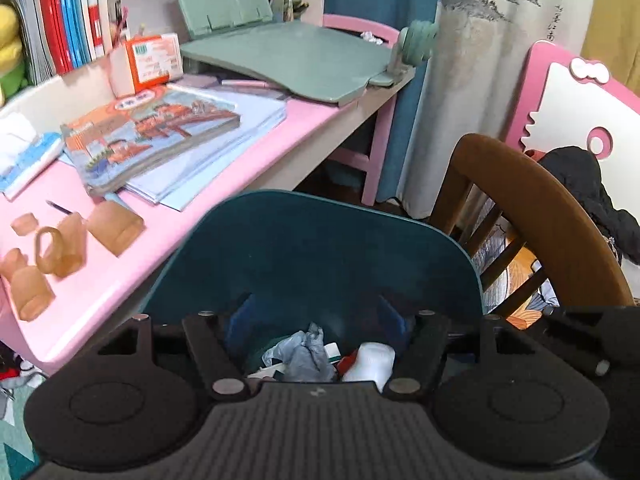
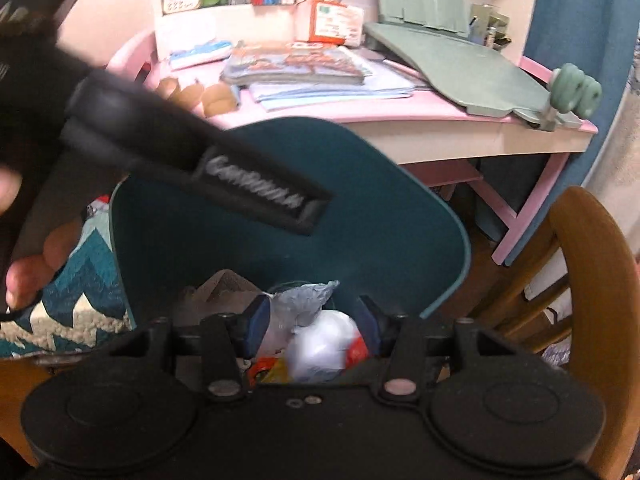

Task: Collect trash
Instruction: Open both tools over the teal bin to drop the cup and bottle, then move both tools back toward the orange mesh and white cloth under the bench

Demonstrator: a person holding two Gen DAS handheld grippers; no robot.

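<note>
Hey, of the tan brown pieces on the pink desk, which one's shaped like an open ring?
The loop-shaped piece, standing among the others; the neighbours, like the wedge block, are solid blocks.

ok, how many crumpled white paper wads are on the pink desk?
1. A crumpled white paper wad sits at the far edge of the pink desk, behind the sloped green board. Others may be hidden behind it.

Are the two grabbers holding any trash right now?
No. The left gripper and right gripper are both open over the teal bin. The crumpled trash lies loose inside, not pinched by either.
</note>
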